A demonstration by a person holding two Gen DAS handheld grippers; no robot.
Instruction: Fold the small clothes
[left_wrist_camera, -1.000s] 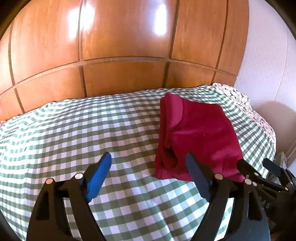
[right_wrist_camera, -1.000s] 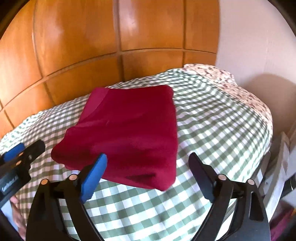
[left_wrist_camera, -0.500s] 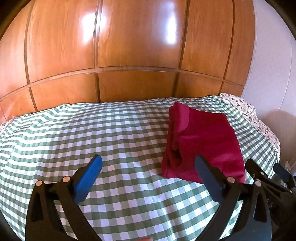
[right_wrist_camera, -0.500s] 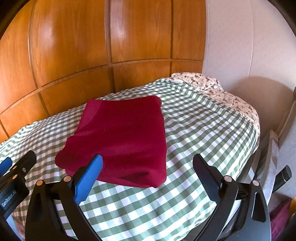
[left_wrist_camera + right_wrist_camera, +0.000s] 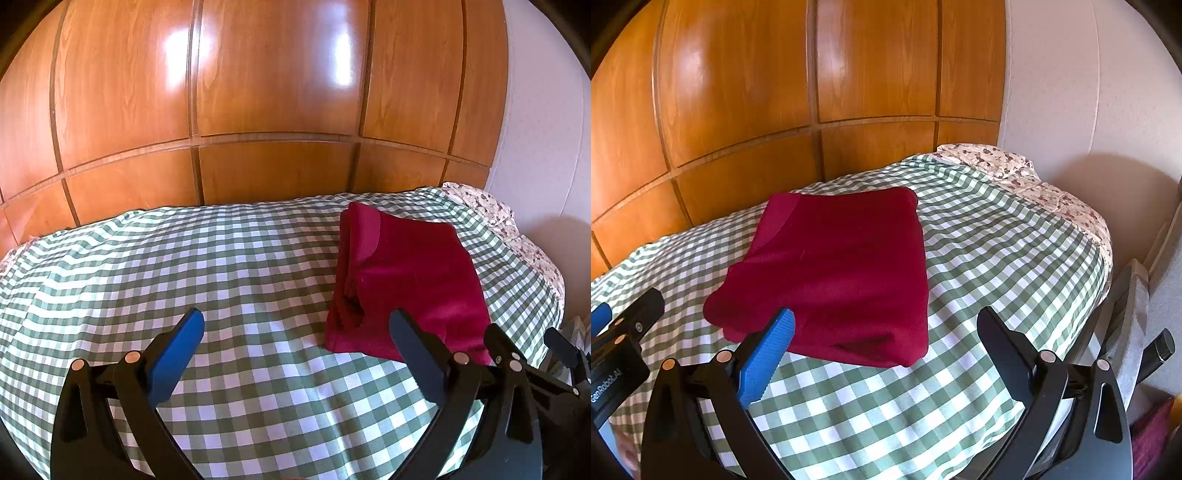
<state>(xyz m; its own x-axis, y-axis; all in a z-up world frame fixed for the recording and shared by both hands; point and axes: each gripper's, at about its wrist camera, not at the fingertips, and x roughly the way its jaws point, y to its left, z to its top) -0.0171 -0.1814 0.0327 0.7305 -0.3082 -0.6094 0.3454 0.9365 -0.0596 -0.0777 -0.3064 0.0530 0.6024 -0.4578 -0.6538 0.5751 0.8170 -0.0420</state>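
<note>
Glossy wooden panelling [image 5: 273, 92] fills the background, and below it lies a bed under a green-and-white checked cover [image 5: 184, 266]. From my seat at the controls, I see both tools hanging above the cover with nothing between their fingers.

My left tool [image 5: 295, 325] stands wide, its blue pad and dark finger well apart. The folded crimson garment [image 5: 406, 280] lies flat on the cover ahead and to the right of it, its near edge just beyond the right finger, not touched.

My right tool [image 5: 886, 325] is equally wide. In its view the garment [image 5: 842, 273] sits straight ahead and slightly left, its near left corner partly hidden behind the blue pad. I cannot tell whether the pad brushes the cloth.

A floral-print sheet [image 5: 1034, 184] shows at the far right end of the bed, against a pale wall [image 5: 1089, 92].
</note>
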